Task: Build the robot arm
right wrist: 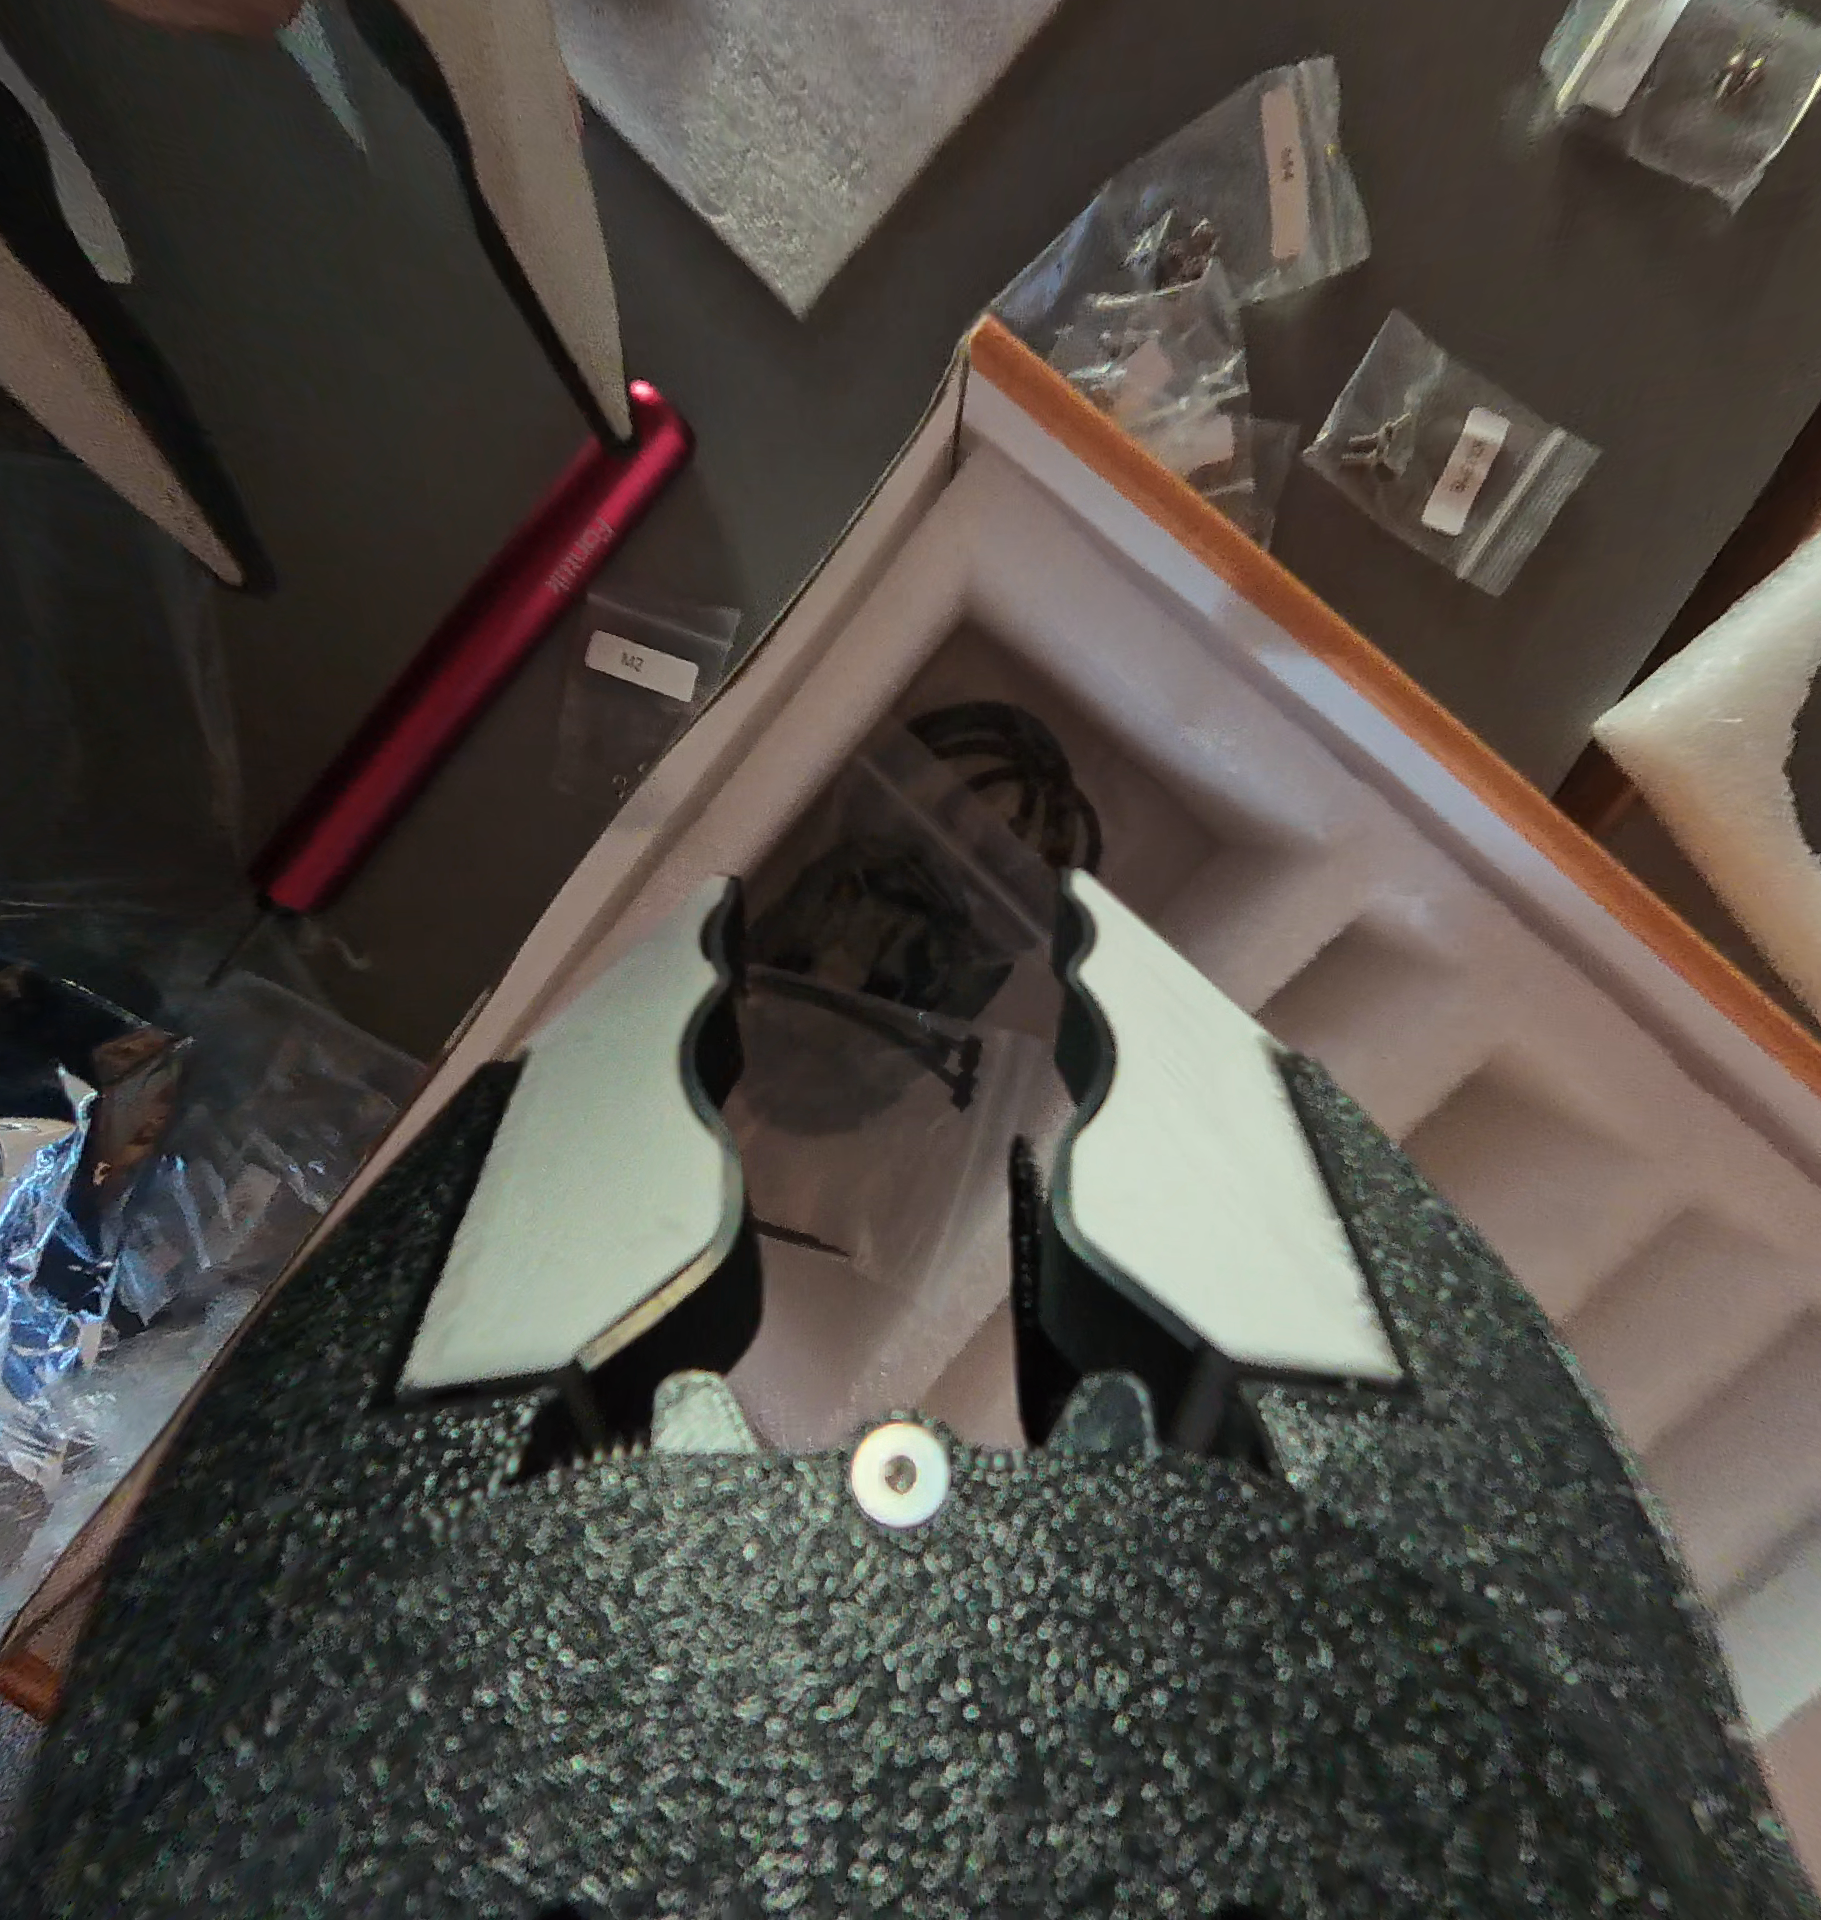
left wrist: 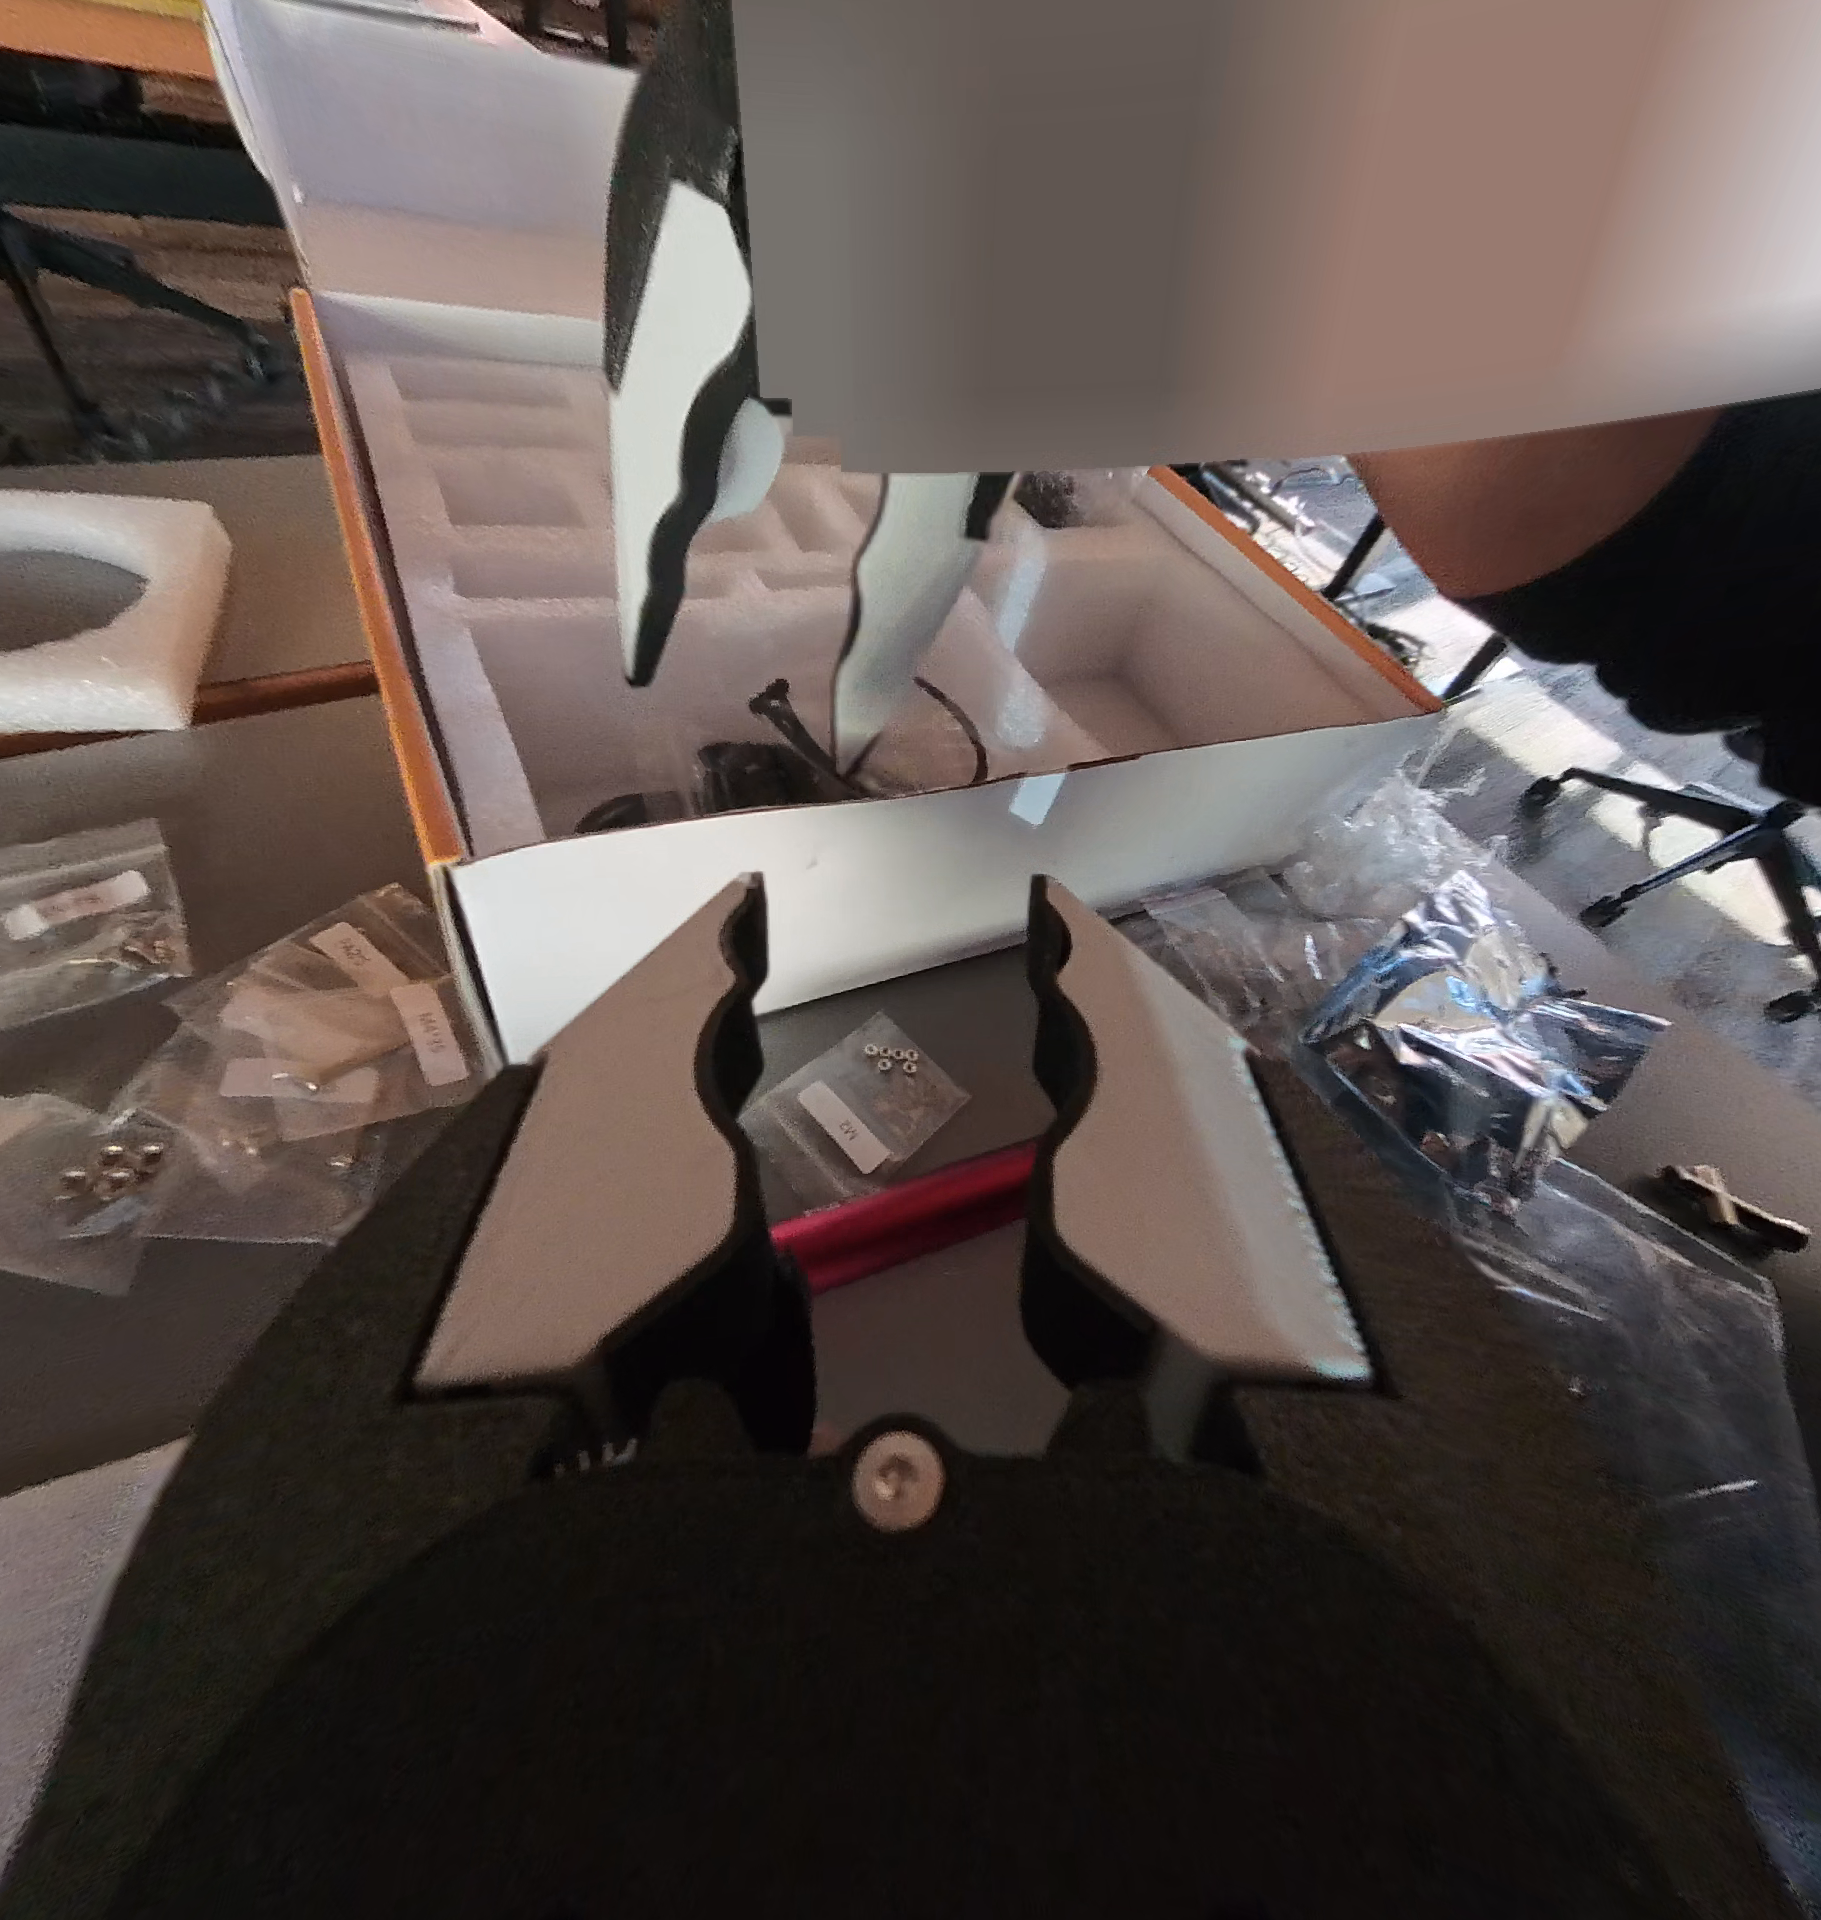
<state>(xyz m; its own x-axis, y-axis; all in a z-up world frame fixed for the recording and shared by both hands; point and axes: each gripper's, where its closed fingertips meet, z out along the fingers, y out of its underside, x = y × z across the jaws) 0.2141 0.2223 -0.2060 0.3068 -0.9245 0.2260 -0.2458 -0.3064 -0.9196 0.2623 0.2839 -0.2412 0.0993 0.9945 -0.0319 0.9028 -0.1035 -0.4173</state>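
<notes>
Straight below the right tongs (right wrist: 901,914), parted and empty: a foam pocket in the corner of the open box (right wrist: 1405,665), holding a clear bag of black cables (right wrist: 947,831). Tips poised just above that bag, not touching; foam walls close on two sides, stepped smaller pockets off to the right. Beyond the box's near wall, ahead of the left tongs (left wrist: 895,894), likewise parted and gripping nothing, hovering over the grey worktop (left wrist: 262,790). Between and under their fingers: a red tool handle (left wrist: 906,1216), long axis running crosswise to them, beside a small bag of nuts (left wrist: 864,1101). Left of them, more small bags (left wrist: 293,1039); right, crumpled silver foil bag (left wrist: 1457,1039). Little open worktop either side.
</notes>
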